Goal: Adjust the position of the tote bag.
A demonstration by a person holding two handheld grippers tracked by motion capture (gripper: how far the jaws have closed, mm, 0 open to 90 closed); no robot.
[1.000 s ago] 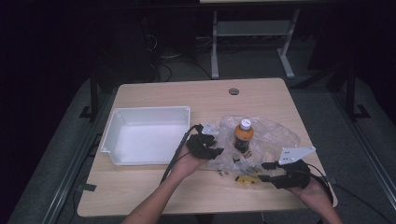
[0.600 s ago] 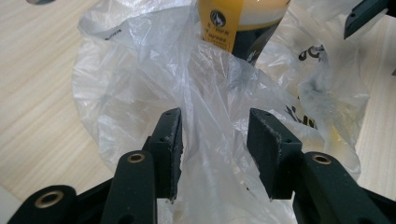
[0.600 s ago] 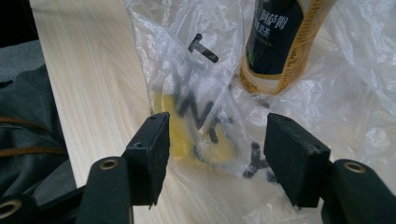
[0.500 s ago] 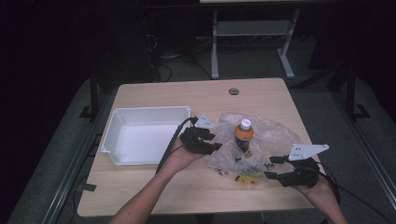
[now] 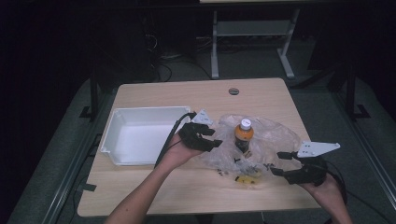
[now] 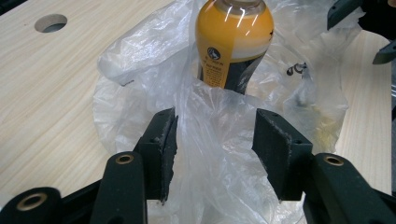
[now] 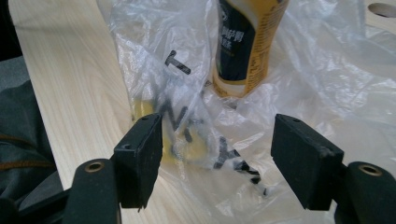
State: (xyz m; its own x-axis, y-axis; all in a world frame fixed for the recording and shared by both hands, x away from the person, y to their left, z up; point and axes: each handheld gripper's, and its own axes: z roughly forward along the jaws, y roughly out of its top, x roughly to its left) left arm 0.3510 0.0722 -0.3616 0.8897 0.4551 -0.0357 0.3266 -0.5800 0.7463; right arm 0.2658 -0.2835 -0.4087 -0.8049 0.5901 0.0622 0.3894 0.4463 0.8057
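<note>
An orange-and-black drink bottle [image 5: 243, 136] with a white cap stands upright on a crumpled clear plastic bag [image 5: 275, 137] on the table. My left gripper [image 5: 215, 138] hovers just left of the bottle. In the left gripper view its jaws [image 6: 215, 149] have just been opening and stand apart, with loose bag film [image 6: 210, 121] rising between the pads, below the bottle [image 6: 233, 42]. My right gripper [image 5: 276, 163] sits at the bag's right front edge. Its jaws [image 7: 217, 154] have also been opening, and the bag's printed corner [image 7: 196, 135] lies between them unpressed.
A white rectangular tray [image 5: 116, 135] lies on the left of the wooden table [image 5: 154, 191], close behind my left hand. A round hole [image 5: 233, 91] marks the table's far edge. A metal frame [image 5: 215, 46] stands on the dark floor beyond.
Both pairs of jaws stand wider than before. My left hand has lifted a little beside the bottle, and my right gripper has drawn slightly rightward, off the bag's edge.
</note>
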